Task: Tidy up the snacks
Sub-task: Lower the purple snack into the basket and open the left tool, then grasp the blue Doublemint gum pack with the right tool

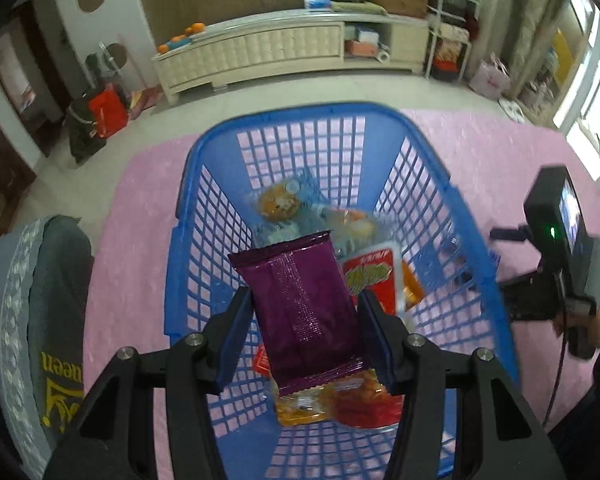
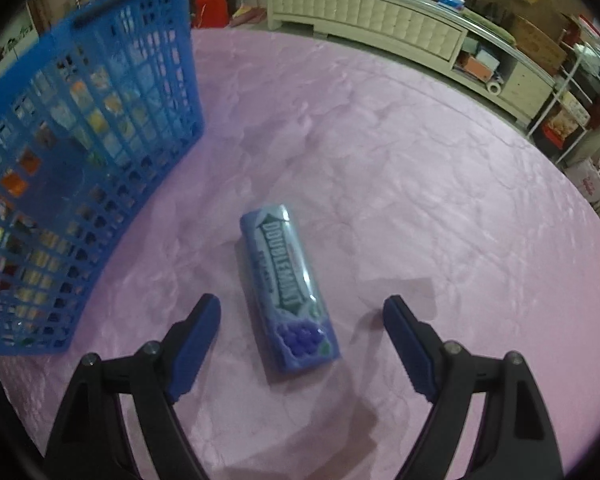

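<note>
One snack over the basket, one waiting on the cloth

The purple packet (image 1: 304, 316), clamped between the left gripper (image 1: 306, 332) pads, hangs above the blue basket (image 1: 204, 216); releasing comes next. The gum pack (image 2: 286, 288), one alone, lies ahead between the right gripper (image 2: 300, 340) spread jaws, untouched on the pink cloth (image 2: 420, 160). Several snacks fill the basket.

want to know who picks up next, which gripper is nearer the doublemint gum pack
Right. The right gripper hangs just above the gum pack on the pink cloth, open jaws either side of it. The left gripper is over the blue basket, holding a purple packet.
</note>
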A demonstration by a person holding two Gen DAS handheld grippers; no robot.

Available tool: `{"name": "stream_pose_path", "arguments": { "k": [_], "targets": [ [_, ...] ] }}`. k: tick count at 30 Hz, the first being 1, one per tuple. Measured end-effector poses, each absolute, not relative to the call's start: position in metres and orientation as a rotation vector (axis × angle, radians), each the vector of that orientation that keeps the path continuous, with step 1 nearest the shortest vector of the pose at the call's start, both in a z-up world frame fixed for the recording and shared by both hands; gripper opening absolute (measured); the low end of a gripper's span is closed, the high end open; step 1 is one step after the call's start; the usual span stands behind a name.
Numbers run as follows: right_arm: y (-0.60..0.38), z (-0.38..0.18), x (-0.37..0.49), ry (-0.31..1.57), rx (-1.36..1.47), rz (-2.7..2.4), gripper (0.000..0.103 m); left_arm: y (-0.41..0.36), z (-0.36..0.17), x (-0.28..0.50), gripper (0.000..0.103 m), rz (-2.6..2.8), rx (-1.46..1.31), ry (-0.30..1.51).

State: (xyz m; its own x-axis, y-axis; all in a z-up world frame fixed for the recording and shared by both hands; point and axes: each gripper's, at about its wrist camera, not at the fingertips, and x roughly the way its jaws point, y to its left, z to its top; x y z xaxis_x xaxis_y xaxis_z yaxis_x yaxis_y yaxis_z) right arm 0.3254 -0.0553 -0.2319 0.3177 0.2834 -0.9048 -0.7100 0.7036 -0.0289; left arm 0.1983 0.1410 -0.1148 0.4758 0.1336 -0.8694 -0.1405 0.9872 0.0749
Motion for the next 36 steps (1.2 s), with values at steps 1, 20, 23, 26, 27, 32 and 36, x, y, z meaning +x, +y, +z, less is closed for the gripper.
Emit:
{"name": "stream_pose_path", "arguments": {
  "k": [1, 20, 23, 26, 27, 32, 36],
  "targets": [
    [-0.054, -0.231, 0.326, 1.053, -0.46, 0.696, 0.086, 0.143, -0.118, 0.199, 0.051, 0.164, 0.001, 1.073],
    [-0.047, -0.222, 0.302, 1.014, -0.497, 0.753, 0.034, 0.157, -0.119, 0.197, 0.058, 0.225, 0.014, 1.04],
    [-0.048, -0.222, 0.301, 1.017, -0.5, 0.749, 0.034, 0.159, -0.114, 0.196, 0.066, 0.222, -0.015, 1.017],
    [-0.049, -0.221, 0.301, 1.022, -0.489, 0.747, 0.034, 0.16, -0.111, 0.193, 0.066, 0.239, -0.027, 1.004],
    [-0.05, -0.221, 0.3, 1.023, -0.486, 0.746, 0.034, 0.161, -0.109, 0.19, 0.066, 0.236, -0.045, 0.999],
    [-0.06, -0.212, 0.278, 1.046, -0.447, 0.74, 0.034, 0.164, -0.103, 0.179, 0.066, 0.204, -0.116, 0.991],
    [-0.068, -0.196, 0.261, 1.038, -0.393, 0.739, 0.034, 0.157, -0.093, 0.167, 0.066, 0.194, -0.126, 0.962]
  ]
}}
